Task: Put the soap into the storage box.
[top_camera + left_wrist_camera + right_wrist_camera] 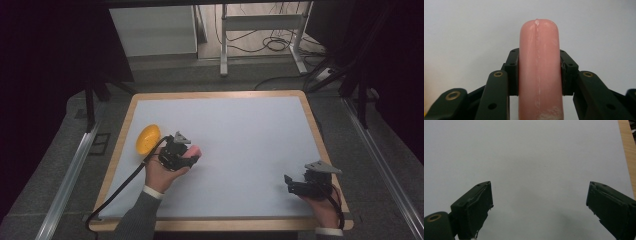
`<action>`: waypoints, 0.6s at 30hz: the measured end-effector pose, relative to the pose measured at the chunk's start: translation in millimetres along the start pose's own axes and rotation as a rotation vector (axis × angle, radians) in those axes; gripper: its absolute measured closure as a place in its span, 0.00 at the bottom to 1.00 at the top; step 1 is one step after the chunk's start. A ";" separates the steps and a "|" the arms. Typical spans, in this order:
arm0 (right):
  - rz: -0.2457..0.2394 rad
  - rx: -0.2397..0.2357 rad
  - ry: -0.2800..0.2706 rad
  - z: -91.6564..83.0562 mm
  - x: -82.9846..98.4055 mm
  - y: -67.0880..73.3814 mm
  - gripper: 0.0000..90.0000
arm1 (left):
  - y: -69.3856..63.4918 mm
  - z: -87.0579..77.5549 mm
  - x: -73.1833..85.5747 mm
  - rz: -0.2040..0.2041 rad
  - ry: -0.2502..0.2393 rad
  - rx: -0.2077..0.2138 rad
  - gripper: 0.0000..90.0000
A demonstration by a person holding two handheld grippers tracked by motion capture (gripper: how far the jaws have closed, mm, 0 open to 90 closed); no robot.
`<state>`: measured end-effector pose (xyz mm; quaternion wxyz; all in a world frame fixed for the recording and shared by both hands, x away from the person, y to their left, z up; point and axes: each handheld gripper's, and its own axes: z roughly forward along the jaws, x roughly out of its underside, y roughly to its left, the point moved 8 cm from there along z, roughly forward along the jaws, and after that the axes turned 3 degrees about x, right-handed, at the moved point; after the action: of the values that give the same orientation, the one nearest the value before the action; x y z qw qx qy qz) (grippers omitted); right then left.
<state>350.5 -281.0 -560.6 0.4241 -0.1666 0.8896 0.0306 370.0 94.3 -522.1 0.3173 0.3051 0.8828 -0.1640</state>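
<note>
Pink sausage (540, 72) clamped in left gripper (189, 156), near table's left edge | right gripper (295, 186) jaws wide, empty, near right corner | white mat (240, 135), wood rim | yellow ball (148, 138) | grey floor, cables | no readable writing

Pink sausage (540, 75), smooth and cylindrical with a rounded tip and a pale seam along its length, clamped between the two black jaws of the left tool (192, 156) over the pale counter (240, 135).

Sausage's (540, 72) lower end cut off
</note>
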 end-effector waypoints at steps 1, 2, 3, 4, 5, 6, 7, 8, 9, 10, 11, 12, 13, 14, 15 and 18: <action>0.001 0.000 0.001 0.0 0.1 0.2 0.07 | 3.0 -2.4 -0.1 -0.005 -0.005 -0.004 0.67; 0.001 -0.001 0.001 0.0 0.1 0.3 0.07 | 3.0 -2.4 -0.1 -0.005 -0.005 -0.004 0.67; 0.001 -0.001 0.001 0.0 0.1 0.3 0.07 | 4.0 -3.4 -0.1 -0.009 -0.006 -0.005 0.67; 0.000 -0.002 0.001 0.0 0.0 0.5 0.07 | 6.4 -5.5 0.2 -0.012 -0.008 -0.011 0.67; -0.001 -0.001 0.001 0.0 0.0 0.5 0.07 | 7.2 -6.1 0.3 -0.013 -0.009 -0.012 0.67; -0.001 -0.001 0.001 0.0 0.0 0.5 0.07 | 7.2 -6.1 0.3 -0.013 -0.009 -0.012 0.67; 0.002 -0.001 0.002 0.0 0.1 0.5 0.07 | 8.6 -7.2 0.6 -0.015 -0.009 -0.012 0.67; 0.002 -0.001 0.002 0.0 0.1 0.5 0.07 | 9.9 -8.2 0.8 -0.016 -0.010 -0.014 0.67; 0.001 -0.001 0.002 0.2 0.3 0.4 0.07 | 12.7 -9.8 1.4 -0.023 -0.012 -0.019 0.67; 0.001 -0.001 0.003 0.2 0.3 0.4 0.07 | 14.2 -10.4 1.7 -0.024 -0.013 -0.022 0.67; 0.000 0.000 0.001 0.4 0.3 0.5 0.07 | 15.1 -10.9 2.0 -0.026 -0.013 -0.024 0.67; 0.000 0.000 0.001 0.4 0.3 0.5 0.07 | 16.7 -11.7 2.5 -0.029 -0.012 -0.026 0.67; 0.000 -0.001 0.003 0.5 0.4 0.5 0.07 | 18.2 -12.4 2.9 -0.029 -0.012 -0.029 0.67; 0.000 -0.001 0.004 0.7 0.6 0.4 0.07 | 18.2 -12.4 2.9 -0.029 -0.012 -0.029 0.67; -0.002 0.000 0.005 0.9 0.8 0.3 0.07 | 20.6 -13.5 3.5 -0.033 -0.014 -0.031 0.67; -0.002 0.000 0.005 1.0 0.9 0.5 0.07 | 23.6 -15.1 4.5 -0.039 -0.015 -0.036 0.67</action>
<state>350.5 -280.6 -561.9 0.4219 -0.1674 0.8906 0.0297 375.5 121.5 -516.1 0.3262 0.2809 0.8889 -0.1564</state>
